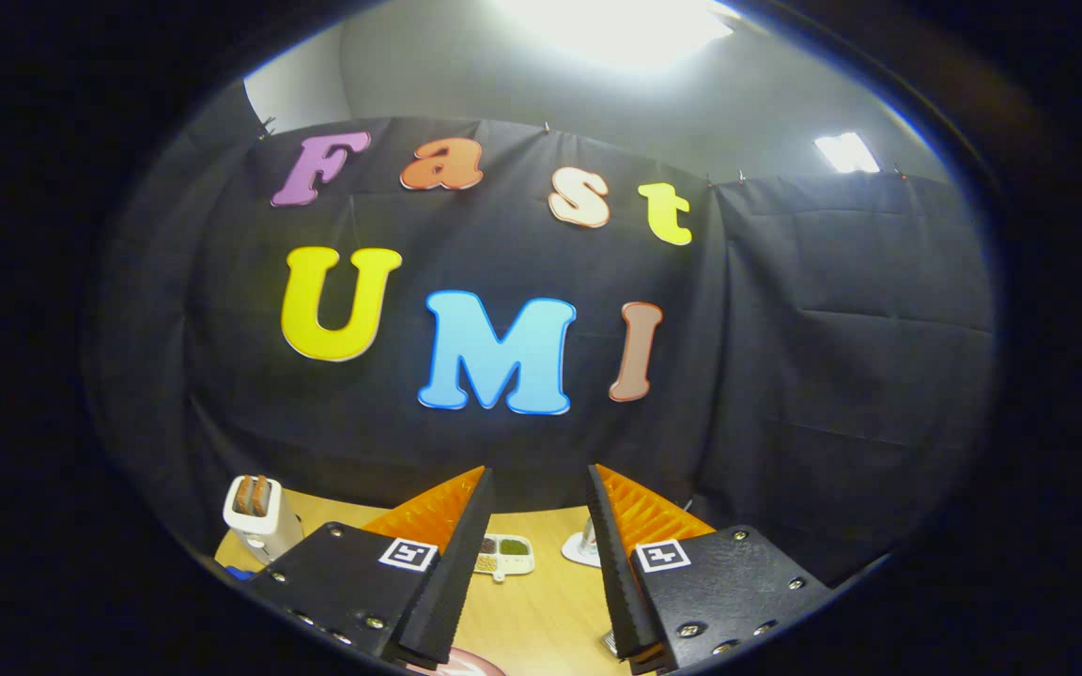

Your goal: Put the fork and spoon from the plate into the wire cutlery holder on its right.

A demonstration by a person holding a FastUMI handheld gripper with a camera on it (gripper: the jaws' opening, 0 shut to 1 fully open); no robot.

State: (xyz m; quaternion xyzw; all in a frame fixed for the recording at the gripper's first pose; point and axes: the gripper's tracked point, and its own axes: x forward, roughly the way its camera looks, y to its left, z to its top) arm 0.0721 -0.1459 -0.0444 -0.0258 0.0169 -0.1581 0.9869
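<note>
Wooden tabletop (541,610) lies under the gripper (538,526), whose fingers stand well apart, holding nothing. Beyond them sits a small divided dish (503,554); a toaster (259,512) stands far left of it. Fork and spoon can't be made out; tilting downward should find the plate.

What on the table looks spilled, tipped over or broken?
Nothing stands out. The toaster stands upright, the small dish lies flat on the table, and the gripper is open and empty.
</note>
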